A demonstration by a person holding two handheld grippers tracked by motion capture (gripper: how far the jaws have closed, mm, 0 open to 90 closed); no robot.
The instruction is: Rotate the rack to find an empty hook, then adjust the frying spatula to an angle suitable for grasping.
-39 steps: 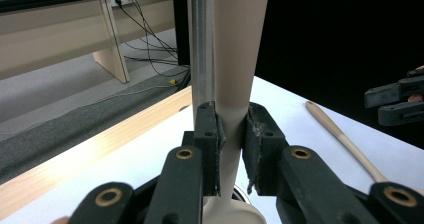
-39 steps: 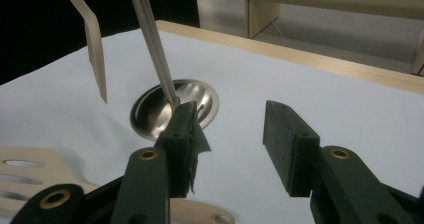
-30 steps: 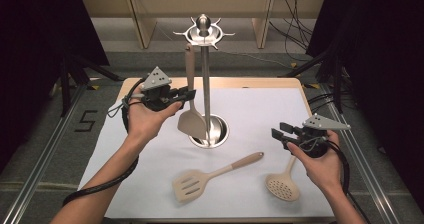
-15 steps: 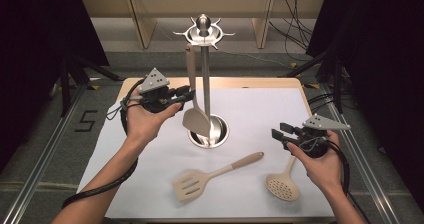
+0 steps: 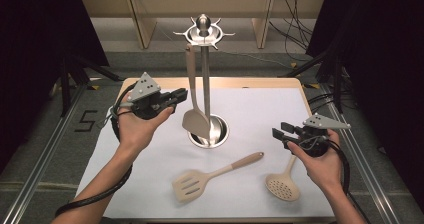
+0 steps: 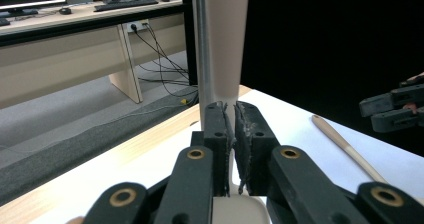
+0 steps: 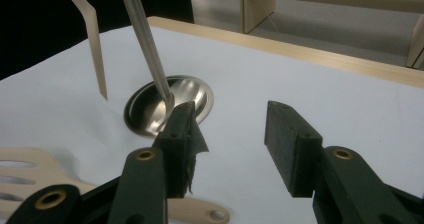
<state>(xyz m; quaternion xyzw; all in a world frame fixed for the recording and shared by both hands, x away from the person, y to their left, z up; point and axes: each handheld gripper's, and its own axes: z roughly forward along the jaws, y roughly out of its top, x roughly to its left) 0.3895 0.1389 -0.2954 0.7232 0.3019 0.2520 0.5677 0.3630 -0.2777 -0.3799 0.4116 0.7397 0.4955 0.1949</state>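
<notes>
- High view: a turner was seen hanging from the top ring of the rack, its blade low beside the rack's round base. The left gripper was held level just to the left of the hanging handle, its tips close to the handle; contact could not be judged from above. Two utensils were left lying on the white sheet: a slotted turner in front of the base, and a skimmer below the right gripper, which was held apart from the rack at the right.
- Left gripper view: the jaws were seen nearly pressed together, having just been closing, with only a thin slit between the pads. The pale turner handle and the steel pole rose just beyond the tips; nothing was seen pinched between the pads. The slotted turner's handle lay off to the right.
- Right gripper view: the jaws were spread wide with nothing between them. Ahead and to the left stood the pole in the base; the hanging turner's blade edge was farther left, and the slotted turner lay low at the left.
- Progress, as judged: one utensil had been hung; two remained to be picked up and hooked on.
</notes>
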